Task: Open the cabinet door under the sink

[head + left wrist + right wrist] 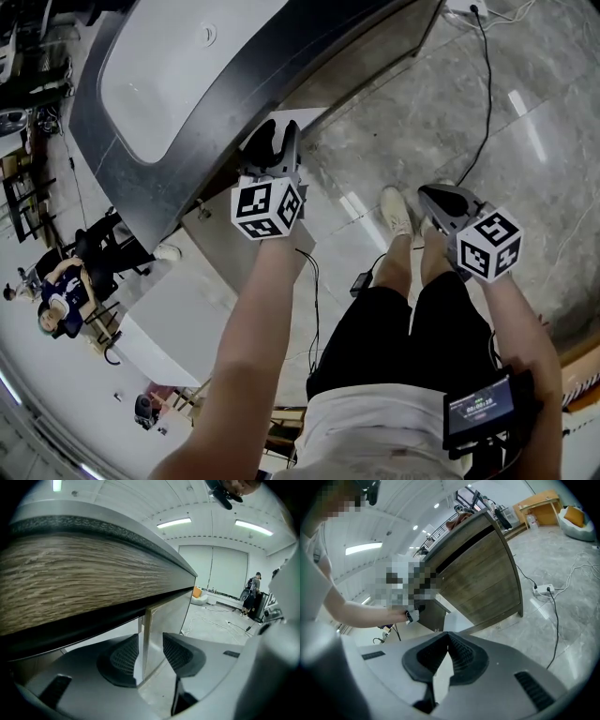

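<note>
Cabinet door (166,616) was seen swung ajar at frame centre, its edge between left tool (150,651) jaws, spread, not pressing. Right tool (449,644) was closed, empty. Opening was judged mostly done.

Brightly and evenly lit from ceiling strip lights (174,523), with pale streaks of glare on the polished floor (530,127). Dark only in the shadow band beneath the wood-grain panel (70,583), above the paler cabinet door (166,616). Strongly fisheye-bent throughout, straight edges bowed, black vignetting in the corners of both gripper views. Soft and out of focus in the nearest foreground, sharper farther off.
</note>
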